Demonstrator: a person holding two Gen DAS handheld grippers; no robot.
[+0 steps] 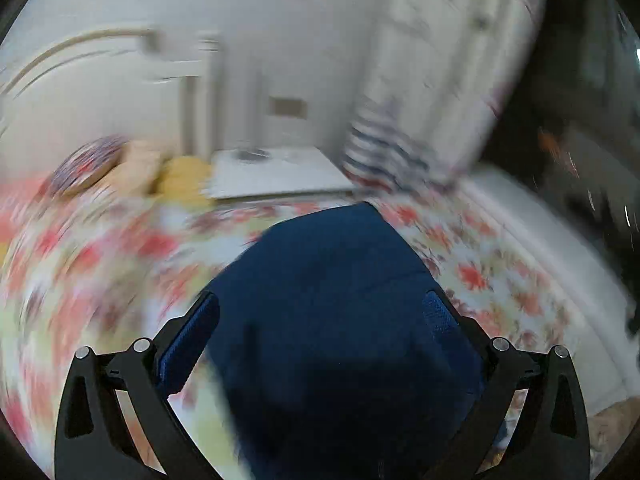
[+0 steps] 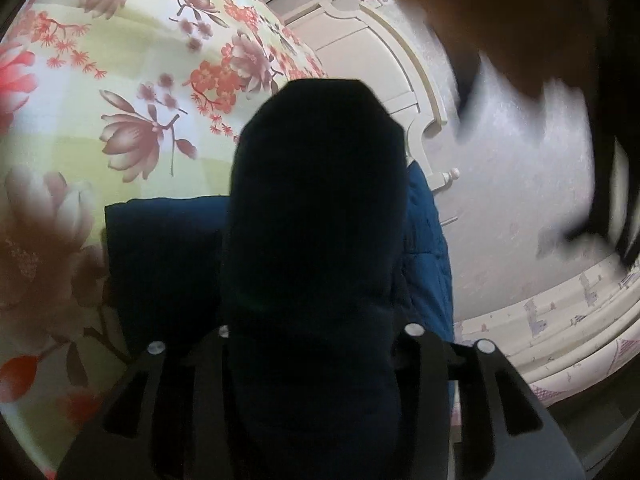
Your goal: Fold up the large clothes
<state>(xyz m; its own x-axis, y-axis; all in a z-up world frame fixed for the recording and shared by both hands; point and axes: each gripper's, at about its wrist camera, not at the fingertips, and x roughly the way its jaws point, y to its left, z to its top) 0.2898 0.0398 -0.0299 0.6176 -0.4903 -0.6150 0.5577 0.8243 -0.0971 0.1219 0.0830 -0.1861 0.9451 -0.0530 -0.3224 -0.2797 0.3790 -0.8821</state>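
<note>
Navy garment (image 1: 336, 320): bunched on floral bed (image 1: 100, 248), filling left gripper (image 1: 320, 316), fingers apart. Right gripper (image 2: 316, 332): smothered in cloth, grip state cannot tell. Open sheet left; bed edge right, white nightstand (image 1: 276, 176) far.

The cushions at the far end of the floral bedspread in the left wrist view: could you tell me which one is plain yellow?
The plain yellow cushion is the rightmost one, nearest the white bedside table; the beige cushion and the round patterned cushion lie further left.
</note>
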